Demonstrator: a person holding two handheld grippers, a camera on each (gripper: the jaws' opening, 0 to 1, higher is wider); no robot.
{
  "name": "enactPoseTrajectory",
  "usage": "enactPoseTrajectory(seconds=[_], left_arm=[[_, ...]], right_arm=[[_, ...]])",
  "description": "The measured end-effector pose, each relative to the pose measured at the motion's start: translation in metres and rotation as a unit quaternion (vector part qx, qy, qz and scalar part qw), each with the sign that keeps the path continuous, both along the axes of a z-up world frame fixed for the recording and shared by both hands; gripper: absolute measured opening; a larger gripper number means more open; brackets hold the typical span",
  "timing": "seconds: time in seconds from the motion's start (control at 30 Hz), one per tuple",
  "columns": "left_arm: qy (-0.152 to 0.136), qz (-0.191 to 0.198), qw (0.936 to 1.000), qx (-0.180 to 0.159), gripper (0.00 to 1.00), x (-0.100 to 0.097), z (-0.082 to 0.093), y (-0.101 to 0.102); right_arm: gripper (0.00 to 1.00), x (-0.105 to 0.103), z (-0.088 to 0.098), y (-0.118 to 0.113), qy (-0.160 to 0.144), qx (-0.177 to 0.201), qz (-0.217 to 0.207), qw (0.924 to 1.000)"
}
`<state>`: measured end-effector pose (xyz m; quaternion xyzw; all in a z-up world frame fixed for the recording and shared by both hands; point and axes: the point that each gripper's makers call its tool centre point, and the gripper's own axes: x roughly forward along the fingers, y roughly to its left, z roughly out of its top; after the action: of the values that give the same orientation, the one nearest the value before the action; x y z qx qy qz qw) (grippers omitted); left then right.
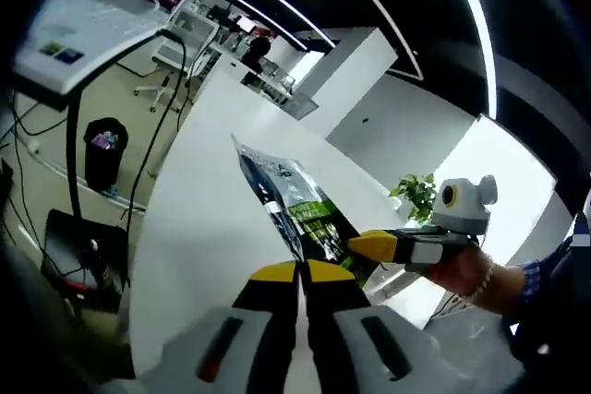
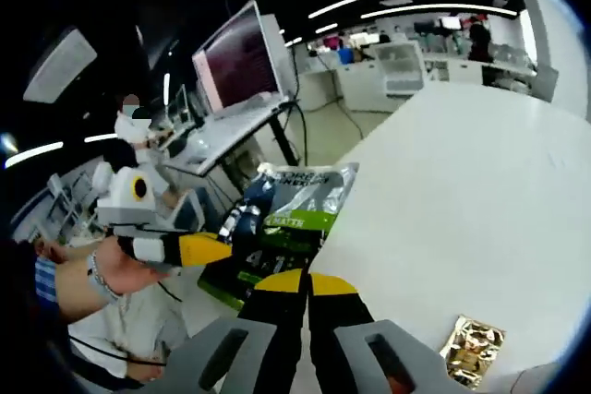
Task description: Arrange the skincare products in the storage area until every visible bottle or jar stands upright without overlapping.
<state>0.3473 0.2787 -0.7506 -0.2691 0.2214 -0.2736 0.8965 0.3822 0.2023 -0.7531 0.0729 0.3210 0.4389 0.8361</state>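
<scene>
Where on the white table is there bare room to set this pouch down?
Most of the white table is bare, from the gold packet to its far end. The crowded spot is the near edge, where both tongs pinch the green-and-silver pouch.

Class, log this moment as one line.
left gripper: shut on glossy green-and-black foil pouch | right gripper: shut on pouch | pouch: above white table

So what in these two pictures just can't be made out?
- Printing on the pouch: too small and blurred in both views.
- Pouch's lower edge: hidden behind the left gripper in the left gripper view, and behind the right gripper in the right gripper view.
- Gold packet on the white table: label unreadable in the right gripper view.
- Screen of the monitor: blurred.
</scene>
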Motion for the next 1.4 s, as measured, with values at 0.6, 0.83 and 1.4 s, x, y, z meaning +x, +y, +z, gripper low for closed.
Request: enactPoseTrajectory(seconds=[0.6,0.83,1.4], left_arm=[[-0.171,-0.162,0.9614,-0.142,0.00,-0.055,0.119,-0.055],[-0.146,-0.195,0.9469,-0.210,0.18,-0.061,0.128,-0.078],[-0.108,-0.267,0.9444,-0.159,0.00,-0.084,0.112,-0.120]], right_arm=[[0.00,-0.098,0.131,-0.044,0.001,0.234,0.124,0.9642],[0.00,-0.129,0.111,-0.042,-0.021,0.203,0.189,0.9605],[0.00,-0.120,0.113,-0.046,-0.022,0.222,0.183,0.9575]])
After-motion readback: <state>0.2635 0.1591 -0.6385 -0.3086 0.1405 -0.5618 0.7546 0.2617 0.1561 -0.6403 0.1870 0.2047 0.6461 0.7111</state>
